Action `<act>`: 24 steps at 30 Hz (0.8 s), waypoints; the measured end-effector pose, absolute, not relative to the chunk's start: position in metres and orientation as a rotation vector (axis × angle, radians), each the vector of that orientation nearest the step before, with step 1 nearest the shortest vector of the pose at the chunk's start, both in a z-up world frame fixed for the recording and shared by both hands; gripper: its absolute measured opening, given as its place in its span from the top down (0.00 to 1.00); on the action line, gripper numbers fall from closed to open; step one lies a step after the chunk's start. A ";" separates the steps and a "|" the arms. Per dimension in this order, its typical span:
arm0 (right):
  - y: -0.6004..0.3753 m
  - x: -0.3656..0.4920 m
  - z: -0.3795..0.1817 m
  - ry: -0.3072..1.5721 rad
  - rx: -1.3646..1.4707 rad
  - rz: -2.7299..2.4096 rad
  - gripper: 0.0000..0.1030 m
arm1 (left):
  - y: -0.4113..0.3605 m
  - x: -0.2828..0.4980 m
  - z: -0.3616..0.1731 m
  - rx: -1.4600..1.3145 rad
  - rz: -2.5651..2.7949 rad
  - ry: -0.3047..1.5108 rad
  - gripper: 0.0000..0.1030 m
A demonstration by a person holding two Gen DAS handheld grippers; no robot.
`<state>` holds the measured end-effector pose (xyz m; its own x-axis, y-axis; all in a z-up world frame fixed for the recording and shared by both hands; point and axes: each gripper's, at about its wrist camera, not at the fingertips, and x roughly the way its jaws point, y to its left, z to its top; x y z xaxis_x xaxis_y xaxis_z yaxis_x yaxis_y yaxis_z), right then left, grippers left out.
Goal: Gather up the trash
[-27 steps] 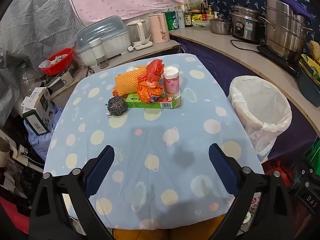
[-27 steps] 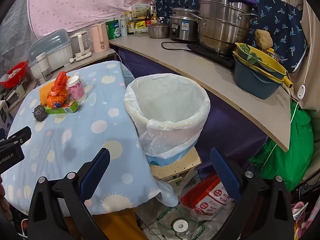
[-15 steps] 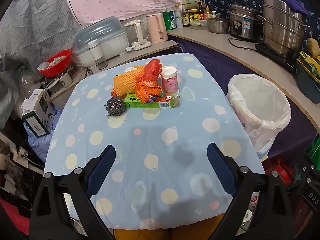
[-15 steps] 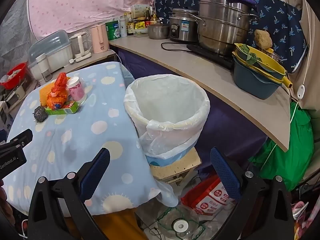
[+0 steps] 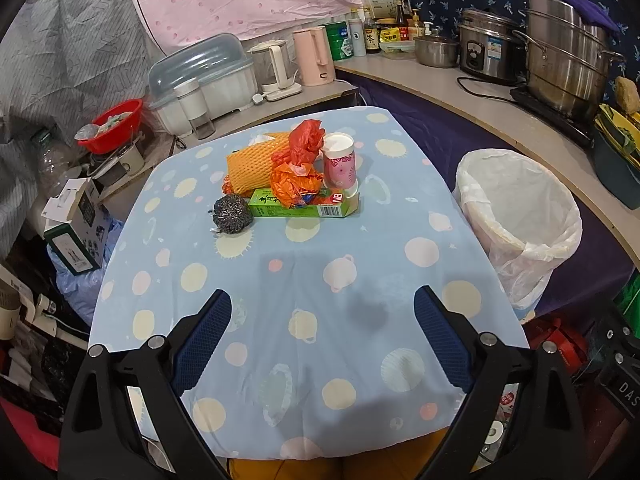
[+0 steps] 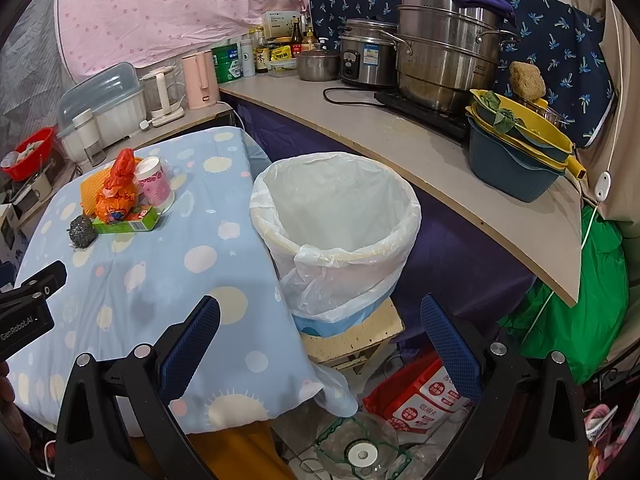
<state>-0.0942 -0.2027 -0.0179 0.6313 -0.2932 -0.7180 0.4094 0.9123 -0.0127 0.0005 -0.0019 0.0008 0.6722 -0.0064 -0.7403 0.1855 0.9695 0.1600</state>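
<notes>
A pile of trash sits at the far middle of the blue spotted table (image 5: 304, 300): a green carton (image 5: 304, 207), a crumpled orange bag (image 5: 298, 168), a pink paper cup (image 5: 340, 166), an orange foam net (image 5: 256, 166) and a steel scourer (image 5: 232, 214). The bin with a white liner (image 5: 520, 216) stands right of the table; it also shows in the right wrist view (image 6: 336, 232). My left gripper (image 5: 324, 344) is open and empty over the table's near part. My right gripper (image 6: 320, 344) is open and empty in front of the bin. The pile also shows at the left of the right wrist view (image 6: 120, 204).
A counter (image 6: 400, 148) curves behind the bin with pots, a rice cooker and stacked bowls. A dish box and kettles stand behind the table. A red packet (image 6: 420, 396) and a clear lid lie on the floor. Boxes crowd the table's left side.
The left gripper has shifted slightly, so the pile and bin sit a bit further left in its view. The right gripper has barely moved. Both stay open.
</notes>
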 end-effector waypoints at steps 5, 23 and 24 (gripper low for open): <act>-0.204 -0.093 -0.018 0.792 0.156 -0.404 0.07 | -0.002 0.001 0.001 0.231 -0.108 0.829 0.14; -0.203 -0.090 -0.015 0.790 0.155 -0.400 0.07 | -0.001 0.003 0.004 0.225 -0.114 0.825 0.14; -0.203 -0.090 -0.014 0.789 0.156 -0.400 0.07 | -0.001 0.003 0.004 0.224 -0.113 0.825 0.14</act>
<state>-0.0898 -0.2035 -0.0144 0.6343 -0.2906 -0.7164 0.4053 0.9141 -0.0119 0.0033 -0.0012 0.0038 0.6745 -0.0122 -0.7381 0.1859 0.9705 0.1538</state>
